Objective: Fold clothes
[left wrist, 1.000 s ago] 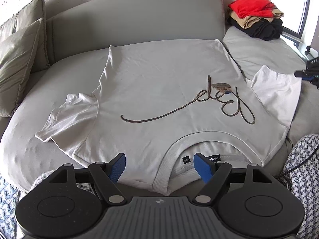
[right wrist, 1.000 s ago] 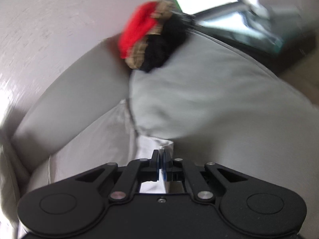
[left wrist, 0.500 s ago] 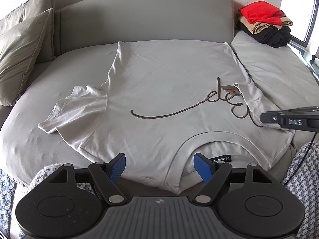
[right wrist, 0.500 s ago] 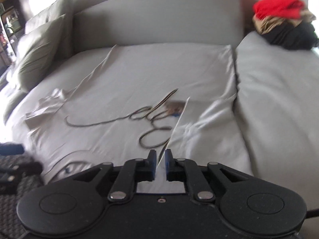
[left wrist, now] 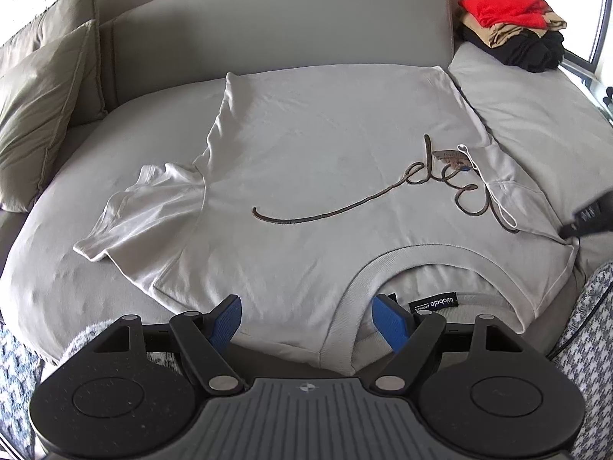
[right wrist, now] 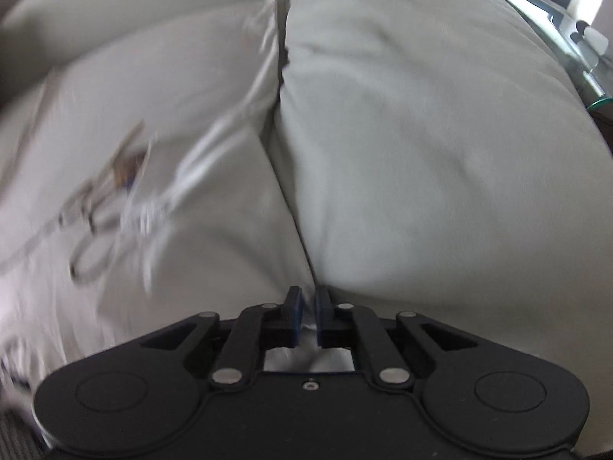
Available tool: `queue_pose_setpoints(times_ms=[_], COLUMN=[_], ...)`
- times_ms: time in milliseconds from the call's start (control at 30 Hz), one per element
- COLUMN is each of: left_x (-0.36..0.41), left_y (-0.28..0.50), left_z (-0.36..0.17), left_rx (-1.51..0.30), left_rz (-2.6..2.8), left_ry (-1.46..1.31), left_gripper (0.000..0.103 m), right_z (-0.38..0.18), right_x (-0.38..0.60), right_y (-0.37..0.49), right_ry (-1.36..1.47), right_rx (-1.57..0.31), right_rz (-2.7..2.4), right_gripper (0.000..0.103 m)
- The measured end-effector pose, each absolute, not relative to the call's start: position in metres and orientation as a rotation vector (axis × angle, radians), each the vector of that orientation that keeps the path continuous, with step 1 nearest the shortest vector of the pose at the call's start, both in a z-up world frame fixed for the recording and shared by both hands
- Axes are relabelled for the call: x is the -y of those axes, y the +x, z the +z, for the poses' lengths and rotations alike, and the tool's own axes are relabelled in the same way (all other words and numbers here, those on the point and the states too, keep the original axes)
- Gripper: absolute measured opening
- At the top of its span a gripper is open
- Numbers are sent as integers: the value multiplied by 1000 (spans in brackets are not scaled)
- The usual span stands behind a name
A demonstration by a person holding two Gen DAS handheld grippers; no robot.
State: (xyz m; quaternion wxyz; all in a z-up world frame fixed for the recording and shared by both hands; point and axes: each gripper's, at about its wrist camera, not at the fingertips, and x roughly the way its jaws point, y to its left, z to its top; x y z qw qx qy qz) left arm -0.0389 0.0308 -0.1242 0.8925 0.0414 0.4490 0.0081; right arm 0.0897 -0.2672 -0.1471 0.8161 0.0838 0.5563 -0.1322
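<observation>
The T-shirt [left wrist: 306, 176] lies face up across the grey sofa [left wrist: 268, 19], collar [left wrist: 433, 264] nearest the camera, spread flat so each side can be turned in cleanly. The left gripper [left wrist: 308, 316] hovers over the near edge by the collar, blue pads spread wide and gripping nothing, seemingly waiting for its side. The right gripper [right wrist: 307, 308] sits low at the shirt's right shoulder, its pads a narrow slit apart with a sliver of white cloth between; whether they pinch it, the blurred view cannot tell. The right sleeve [left wrist: 509, 188] lies folded in over the brown script print [left wrist: 383, 191]; the left sleeve [left wrist: 141, 211] sprawls out, rumpled. A folded pile [left wrist: 513, 23] sits in the far corner, clear of the work.
</observation>
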Motion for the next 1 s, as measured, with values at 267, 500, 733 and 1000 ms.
queue_pose_setpoints(times_ms=[267, 500, 733, 1000], left_x=[-26, -32, -40, -45], left_y=[-32, -28, -23, -13], left_z=[-128, -130, -134, -141], left_rx=[-937, -947, -954, -932], left_rz=[-3, 23, 41, 38], left_ry=[97, 96, 92, 81], left_gripper=[76, 76, 76, 74], right_z=[-117, -131, -132, -123], right_x=[268, 263, 219, 214], right_y=[73, 129, 144, 110], right_ry=[264, 506, 428, 442], right_rx=[-1073, -988, -1128, -1093], right_rz=[-253, -125, -53, -68], right_gripper=[10, 10, 13, 13])
